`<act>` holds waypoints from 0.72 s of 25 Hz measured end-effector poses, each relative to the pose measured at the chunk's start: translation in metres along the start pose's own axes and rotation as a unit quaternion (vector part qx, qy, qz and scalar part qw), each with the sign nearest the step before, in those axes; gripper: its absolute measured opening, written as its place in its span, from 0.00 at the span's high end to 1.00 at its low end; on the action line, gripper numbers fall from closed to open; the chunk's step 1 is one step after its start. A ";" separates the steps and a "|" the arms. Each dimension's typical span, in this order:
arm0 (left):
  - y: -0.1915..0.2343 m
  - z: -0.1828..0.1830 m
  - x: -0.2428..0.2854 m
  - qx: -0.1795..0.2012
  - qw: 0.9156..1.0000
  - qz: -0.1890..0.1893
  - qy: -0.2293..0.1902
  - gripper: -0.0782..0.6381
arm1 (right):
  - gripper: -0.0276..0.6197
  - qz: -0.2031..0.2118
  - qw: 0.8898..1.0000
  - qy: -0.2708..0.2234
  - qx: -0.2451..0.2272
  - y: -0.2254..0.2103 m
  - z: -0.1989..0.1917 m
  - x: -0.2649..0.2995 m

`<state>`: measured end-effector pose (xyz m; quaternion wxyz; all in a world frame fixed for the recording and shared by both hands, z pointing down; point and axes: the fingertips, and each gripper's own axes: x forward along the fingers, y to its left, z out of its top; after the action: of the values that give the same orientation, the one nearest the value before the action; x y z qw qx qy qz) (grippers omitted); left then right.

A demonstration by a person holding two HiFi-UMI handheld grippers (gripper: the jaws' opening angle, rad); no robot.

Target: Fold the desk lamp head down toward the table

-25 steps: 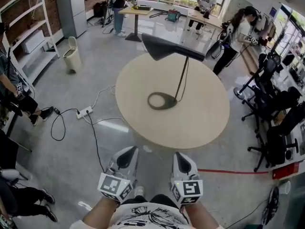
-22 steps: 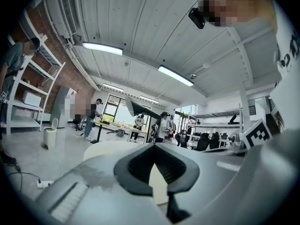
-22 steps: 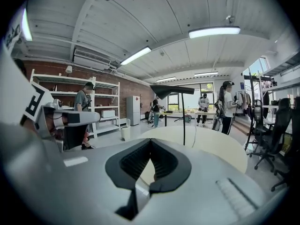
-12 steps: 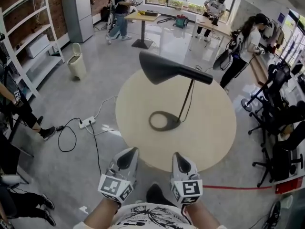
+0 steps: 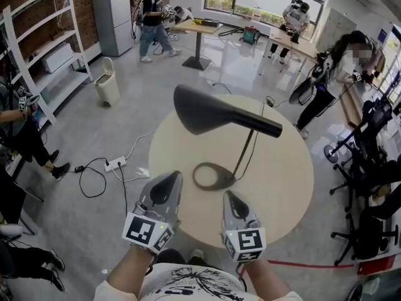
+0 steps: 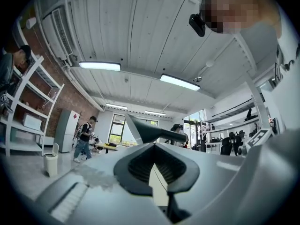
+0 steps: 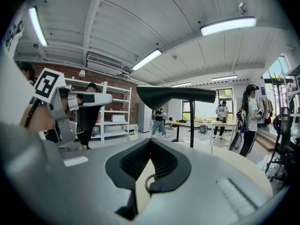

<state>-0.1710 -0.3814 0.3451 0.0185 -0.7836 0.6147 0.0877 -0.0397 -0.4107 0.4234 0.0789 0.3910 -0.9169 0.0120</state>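
Note:
A black desk lamp stands on the round beige table point(image 5: 282, 187). Its cone head point(image 5: 203, 110) is held level on a horizontal arm above a thin stem point(image 5: 245, 152) and a ring base point(image 5: 210, 177). My left gripper point(image 5: 163, 188) and right gripper point(image 5: 233, 204) hover side by side over the table's near edge, short of the base and below the head. Both are shut and hold nothing. From the left gripper point(image 6: 157, 172), the lamp head point(image 6: 149, 130) shows straight ahead. From the right gripper point(image 7: 147, 170), the lamp head point(image 7: 172, 96) hangs above and its stem point(image 7: 192, 125) stands to the right.
A power strip with cables point(image 5: 113, 163) lies on the floor left of the table. A bin point(image 5: 108, 88) and shelves point(image 5: 37, 49) stand further left, and office chairs point(image 5: 369, 168) crowd the right. Several people stand around the room, one near the table's far right point(image 5: 332, 74).
I have come closer to the table. Both grippers have moved forward from over the floor to over the table's near edge. The lamp has not changed shape.

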 end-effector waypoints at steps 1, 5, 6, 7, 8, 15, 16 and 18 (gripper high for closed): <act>0.002 0.011 0.007 0.010 1.000 0.000 -0.010 0.89 | 0.94 0.001 1.000 0.000 -0.001 -0.003 0.002 0.004; 0.021 0.051 0.037 0.034 0.998 -0.011 -0.044 0.89 | 0.94 0.003 1.000 0.002 -0.011 -0.004 0.007 0.024; 0.027 0.061 0.044 0.042 0.998 -0.015 -0.053 0.89 | 0.94 0.001 1.000 0.002 -0.012 -0.004 0.008 0.028; 0.034 0.070 0.051 0.056 0.996 -0.017 -0.061 0.89 | 0.94 -0.001 1.000 0.001 -0.014 -0.004 0.009 0.032; 0.041 0.079 0.058 0.072 0.995 -0.017 -0.068 0.89 | 0.94 -0.005 1.000 -0.001 -0.016 -0.005 0.009 0.036; 0.081 0.113 0.107 0.101 0.992 -0.052 -0.059 0.89 | 0.94 -0.018 1.000 -0.008 -0.014 -0.001 0.017 0.059; 0.085 0.116 0.112 0.096 0.992 -0.061 -0.059 0.89 | 0.94 -0.020 1.000 -0.008 -0.009 0.001 0.017 0.064; 0.091 0.119 0.121 0.087 0.992 -0.076 -0.057 0.89 | 0.94 -0.022 1.000 -0.008 -0.003 0.007 0.016 0.071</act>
<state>-0.2448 -0.5031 0.2154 0.1286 -0.8174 0.5562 0.0768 -0.0954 -0.4582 0.4190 0.0727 0.4111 -0.9087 0.0042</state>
